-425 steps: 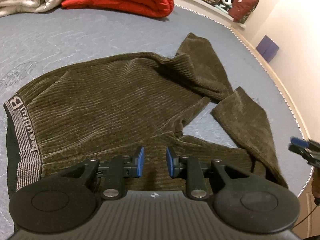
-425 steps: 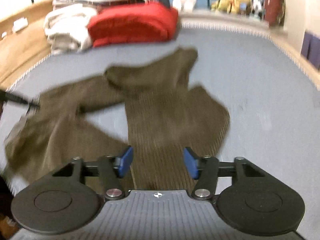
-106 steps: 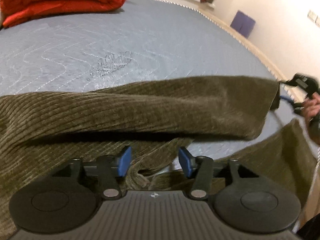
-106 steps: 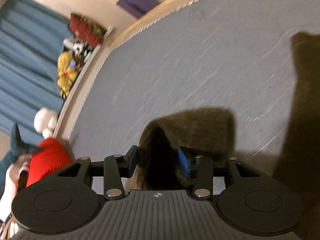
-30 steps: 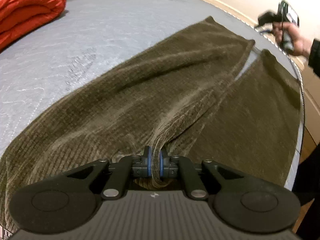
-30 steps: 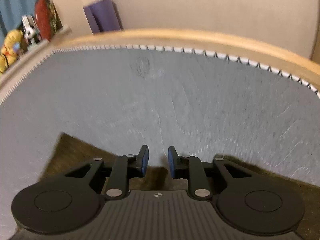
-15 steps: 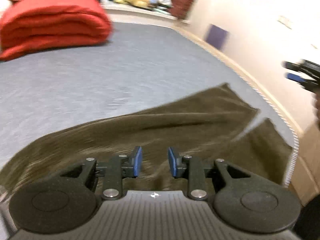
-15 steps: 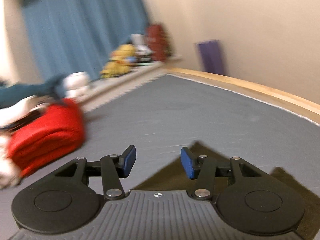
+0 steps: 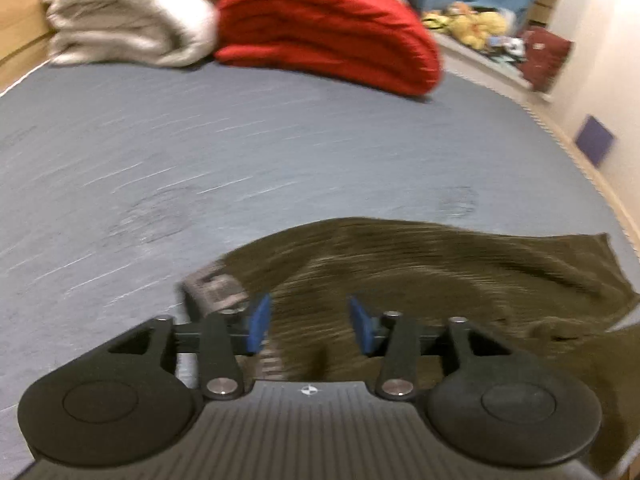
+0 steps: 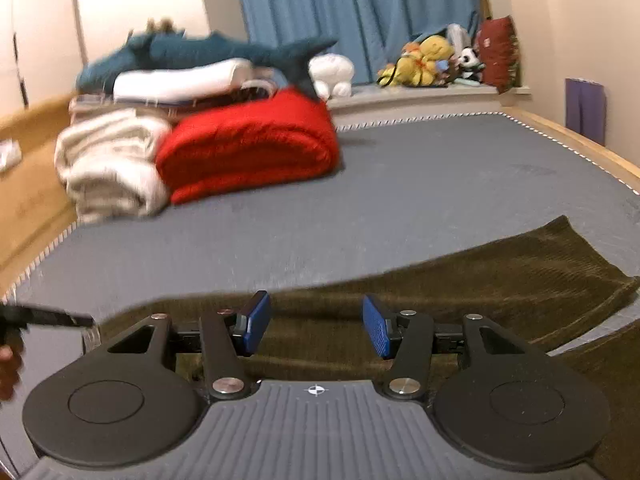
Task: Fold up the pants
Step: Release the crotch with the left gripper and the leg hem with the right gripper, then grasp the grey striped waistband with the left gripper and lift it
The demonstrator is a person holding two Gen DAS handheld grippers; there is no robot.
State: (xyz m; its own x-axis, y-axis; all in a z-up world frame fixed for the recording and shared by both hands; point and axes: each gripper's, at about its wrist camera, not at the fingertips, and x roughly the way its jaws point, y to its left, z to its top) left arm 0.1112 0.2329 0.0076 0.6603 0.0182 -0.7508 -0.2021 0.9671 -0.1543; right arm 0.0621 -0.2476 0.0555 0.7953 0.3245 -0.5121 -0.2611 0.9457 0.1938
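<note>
Left gripper: its blue pads stand apart with nothing between them. The jaws have just been opening, so I judge that it let go of the cloth on purpose, after one leg was laid down.
Right gripper: half open and empty as well. Its jaws opened a little before and now hold the same width; no cloth is pressed by the pads.
Pose of the hands: both grippers point forward and downward over the near part of the bed, above the cloth and not touching it. Both views are blurred, so the exact height above the cloth I cannot tell.
Pants: dark olive ribbed cloth, lying flat along the near edge of the grey bed cover. The grey waistband is just in front of the left gripper; the leg end reaches to the right side of the bed. One leg seems to lie over the other, which fits a first fold lengthwise, but some wrinkles remain.
Next step, as a judgement: the long shape probably needs a fold across, waistband toward leg end.
Farther: a red folded blanket and a white blanket lie well apart from the pants.
Farthest: soft toys before a blue curtain.
</note>
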